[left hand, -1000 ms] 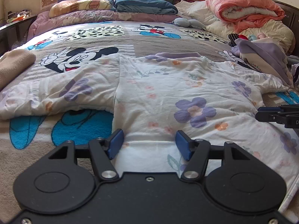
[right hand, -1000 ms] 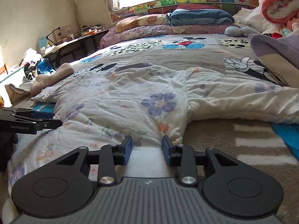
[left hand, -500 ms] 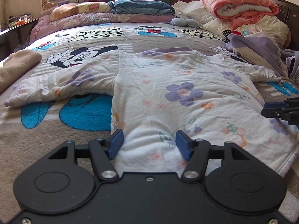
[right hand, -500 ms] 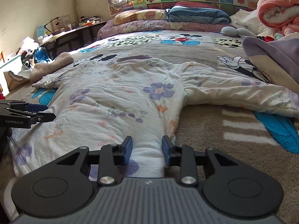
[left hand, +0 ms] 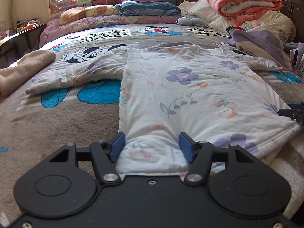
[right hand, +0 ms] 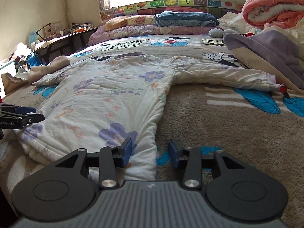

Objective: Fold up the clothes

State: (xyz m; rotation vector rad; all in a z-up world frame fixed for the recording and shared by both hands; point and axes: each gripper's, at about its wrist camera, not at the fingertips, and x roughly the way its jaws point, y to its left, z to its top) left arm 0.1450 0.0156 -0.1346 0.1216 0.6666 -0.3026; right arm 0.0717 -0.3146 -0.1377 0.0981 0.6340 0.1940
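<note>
While drawing the white quilted long-sleeved garment with the purple flower print (left hand: 180, 87) flat across the grey fleece cartoon-mouse blanket (left hand: 57, 125), keep both hem corners level and pull evenly, to avoid dragging fresh creases across the body. Judged as the smoothing step ahead of the first fold, with neither sleeve brought in yet. Release only with the hem straight along the blanket's near edge. Let go low, without lifting, to stop the padded cloth springing back or sliding off that edge. Then, most likely, reach for a sleeve and carry it over the body, watching for slack at the shoulder seam.

Left fingers (left hand: 117, 144): clamped on a bunched fold of the hem, cloth bulging between the two blue pads and touching each. Right fingers (right hand: 173, 152): parted, having just been opening. Other hem corner between them, lying against the inner pad and clear of the outer one, with blanket showing in the gap. No grip there now.

Garment: spread flat on the blanket, collar toward the blanket's far end, hem at its near edge. One sleeve stretched out to each side, both resting on the blanket. Body mostly smooth, with light wrinkles near the hem corners.
</note>
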